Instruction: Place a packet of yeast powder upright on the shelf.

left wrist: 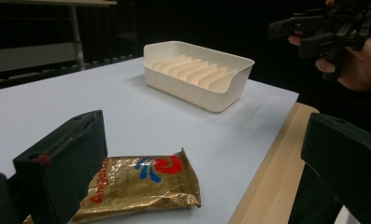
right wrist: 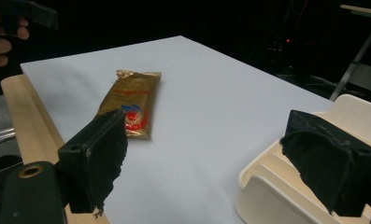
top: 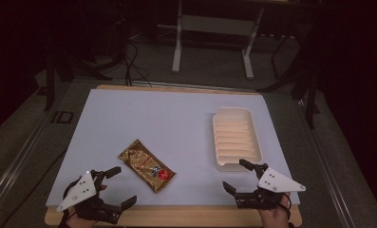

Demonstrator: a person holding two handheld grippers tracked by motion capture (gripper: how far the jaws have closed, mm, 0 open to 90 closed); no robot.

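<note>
Nothing looked begun: the crinkled gold foil snack packet [top: 146, 165] lay flat on the pale blue table mat [top: 167, 118], well apart from the empty cream ridged plastic tray [top: 236, 137], while the left gripper [top: 117, 186] and right gripper [top: 235, 176] hovered near the front edge, jaws spread, holding nothing.

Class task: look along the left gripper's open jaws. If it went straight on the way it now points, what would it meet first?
Probably the gold snack packet, lying just ahead of the left gripper on the table. The white tray lies well beyond; depth is uncertain.
</note>
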